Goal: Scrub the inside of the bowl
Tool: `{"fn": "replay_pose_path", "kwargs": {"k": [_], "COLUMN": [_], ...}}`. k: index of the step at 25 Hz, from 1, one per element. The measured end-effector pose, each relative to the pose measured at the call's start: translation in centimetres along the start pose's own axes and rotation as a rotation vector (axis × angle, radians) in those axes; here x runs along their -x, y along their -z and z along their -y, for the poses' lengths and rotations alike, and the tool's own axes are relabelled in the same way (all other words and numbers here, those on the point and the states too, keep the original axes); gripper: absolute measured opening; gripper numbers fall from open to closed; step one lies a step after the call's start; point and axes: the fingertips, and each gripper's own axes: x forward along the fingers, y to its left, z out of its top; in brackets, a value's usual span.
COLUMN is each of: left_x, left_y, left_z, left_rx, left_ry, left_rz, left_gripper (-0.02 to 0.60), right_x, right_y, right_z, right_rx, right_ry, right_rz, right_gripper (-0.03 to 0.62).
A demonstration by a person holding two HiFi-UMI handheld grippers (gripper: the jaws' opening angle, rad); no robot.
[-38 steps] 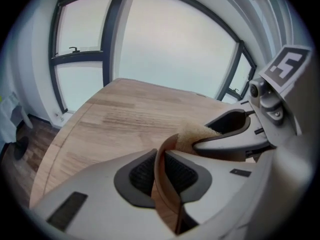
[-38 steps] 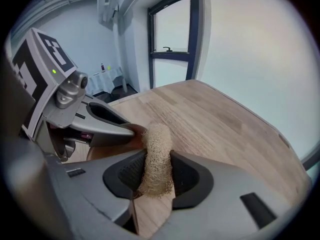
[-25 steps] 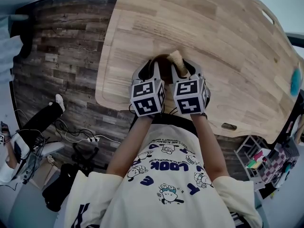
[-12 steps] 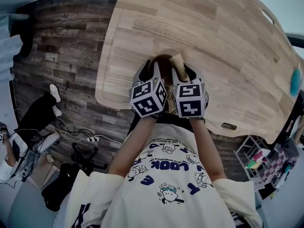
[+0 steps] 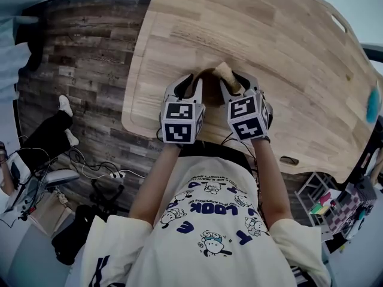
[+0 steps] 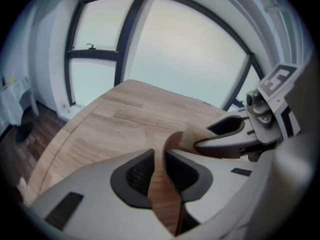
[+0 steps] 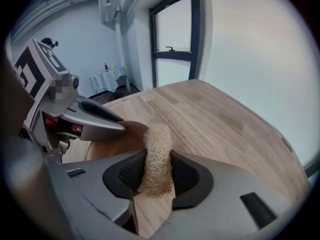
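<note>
Table [image 5: 269,52] is pale matt wood with visible grain, bowl [image 6: 165,199] a darker, smoother wood. Scrubber [image 7: 157,136] is coarse fibrous loofah (properly scratchy-looking); right gripper [image 7: 158,159] is matt grey plastic, ribbed black pads [image 7: 129,173].

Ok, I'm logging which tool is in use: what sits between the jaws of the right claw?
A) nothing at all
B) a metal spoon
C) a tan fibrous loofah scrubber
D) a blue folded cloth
C: in the right gripper view, the tan fibrous loofah scrubber stands pinched between the pads of the right claw.
</note>
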Motion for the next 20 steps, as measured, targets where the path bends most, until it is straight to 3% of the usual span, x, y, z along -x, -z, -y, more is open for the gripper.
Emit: {"fn": "replay_pose_path", "kwargs": {"k": [4, 10, 15, 17, 20], "left_x": [0.0, -1.0, -1.1, -1.4, -1.5], "left_y": [-1.2, -0.3, 1.2, 1.8, 1.6], "left_z": [0.9, 1.9, 1.7, 1.4, 1.1], "left_rx": [-0.241, -0.394, -0.448, -0.457, -0.36], "left_ry": [0.034, 0.126, 0.186, 0.177, 0.152], "left_rz": [0.0, -0.097, -0.189, -0.219, -0.182], "left_gripper": [0.087, 0.086, 0.086, 0.054, 0.04], "right_x": [-0.3, -0.6, -0.6, -0.6, -0.7], "right_y": [-0.8, -1.2, -1.2, -1.3, -1.4], "right_z": [-1.0, -2.4, -2.7, -2.7, -2.6], "right_rx": [0.154, 0.271, 0.277, 0.267, 0.257], "right_ry": [-0.083, -0.123, -0.146, -0.149, -0.135], "right_rz": [0.019, 0.033, 0.038, 0.039, 0.037], "right_gripper": [0.129, 0.129, 0.129, 0.129, 0.129]}}
